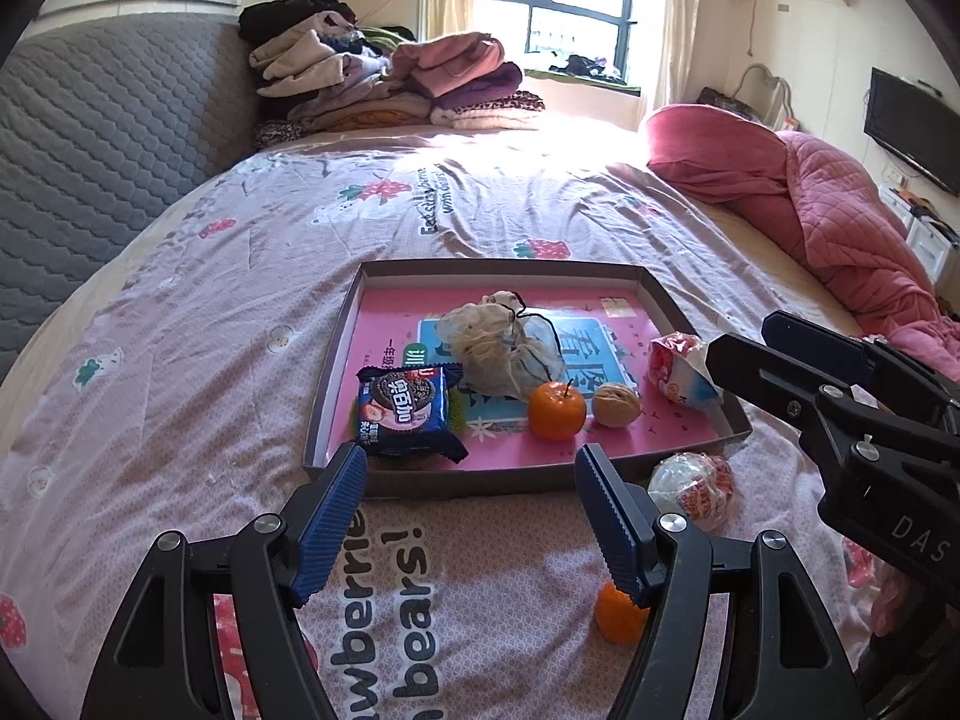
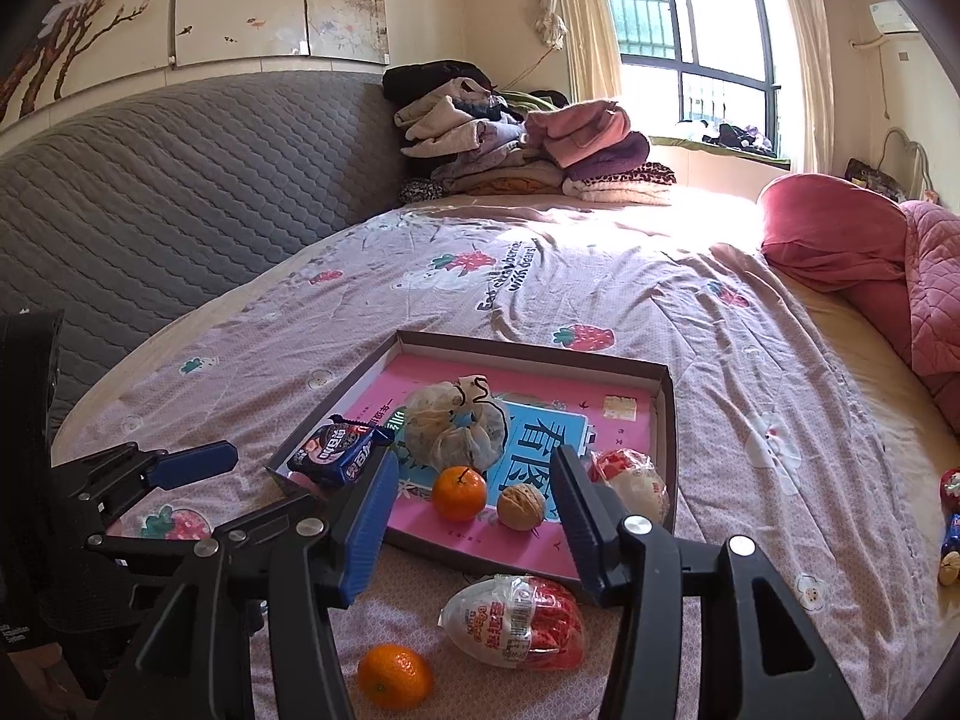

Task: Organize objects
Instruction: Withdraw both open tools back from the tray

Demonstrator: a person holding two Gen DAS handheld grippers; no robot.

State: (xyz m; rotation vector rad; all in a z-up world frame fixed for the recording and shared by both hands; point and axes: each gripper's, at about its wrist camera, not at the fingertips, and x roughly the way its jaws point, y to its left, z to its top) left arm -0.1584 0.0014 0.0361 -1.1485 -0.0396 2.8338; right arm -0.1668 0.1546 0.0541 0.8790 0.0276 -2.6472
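Observation:
A shallow brown tray (image 1: 336, 360) with a pink floor lies on the bed. In it are a blue cookie packet (image 1: 403, 414), a mesh pouch (image 1: 501, 351), an orange (image 1: 556, 411), a walnut (image 1: 616, 404) and a red-white wrapped egg (image 1: 678, 367). Outside the tray's near edge lie a second wrapped egg (image 2: 522, 621) and a second orange (image 2: 395, 675). My left gripper (image 1: 471, 531) is open and empty, just short of the tray. My right gripper (image 2: 474, 525) is open and empty, above the loose egg. The tray also shows in the right wrist view (image 2: 669, 420).
The bed has a pink strawberry-print sheet (image 1: 210, 360). A grey quilted headboard (image 1: 102, 138) stands at left, stacked folded clothes (image 1: 390, 84) at the far side, a rumpled pink quilt (image 1: 840, 222) at right. Small items (image 2: 951, 522) lie at the bed's right edge.

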